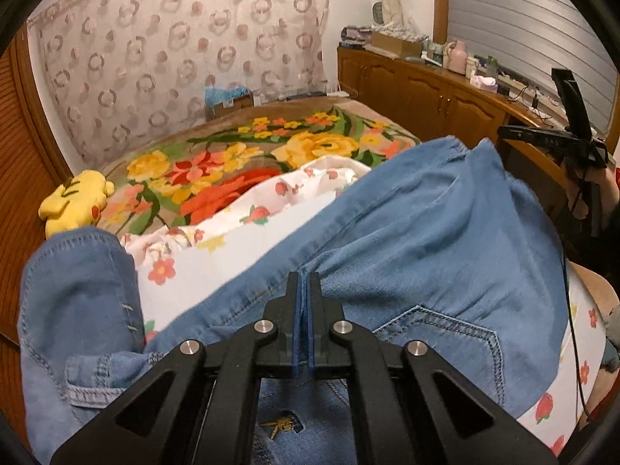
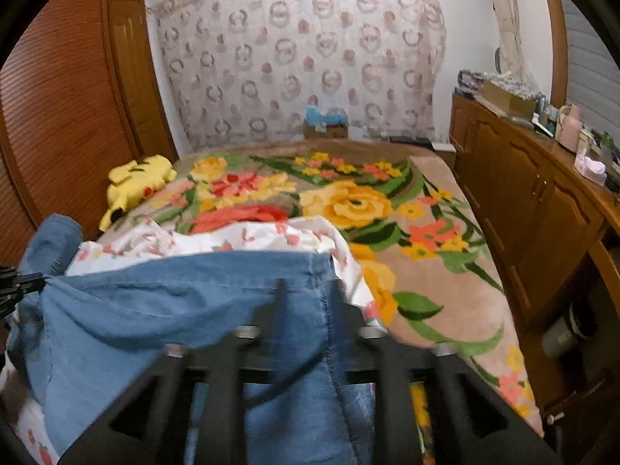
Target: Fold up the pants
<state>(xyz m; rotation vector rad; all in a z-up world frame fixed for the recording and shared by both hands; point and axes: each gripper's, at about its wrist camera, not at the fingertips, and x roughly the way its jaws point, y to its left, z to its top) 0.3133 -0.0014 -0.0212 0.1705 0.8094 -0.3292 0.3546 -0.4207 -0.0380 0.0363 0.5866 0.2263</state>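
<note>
The left claw [image 1: 304, 290] is clenched on a pinch of the pants [image 1: 407, 240]; its two fingers meet with denim caught between them, and cloth spills away ahead and to both sides of it. The right claw [image 2: 310, 294] sits blurred in its own view, its fingers apart with a seamed fold of the pants [image 2: 186, 302] running between them. Whether they actually bite the cloth I cannot tell. From the left claw, the right one [image 1: 573, 143] appears far off to the right and higher, beyond the denim's far edge.

The pants hang in a sagging span between the two claws, over a white flowered sheet [image 2: 217, 238] just ahead of the right claw, with the floral blanket [image 2: 407, 209] spread beyond it and to its right. A yellow plush [image 2: 135, 182] lies well off to the left, clear of the work.

The step looks like carrying one edge over to make a fold. To do it well, both claws should travel level and together, keeping the span lightly taut so it lands without wrinkles. The loose leg part left of the left claw [image 1: 73, 294] may drag or bunch, so it likely needs lifting clear first. Letting go should wait until the edges line up on the sheet.
</note>
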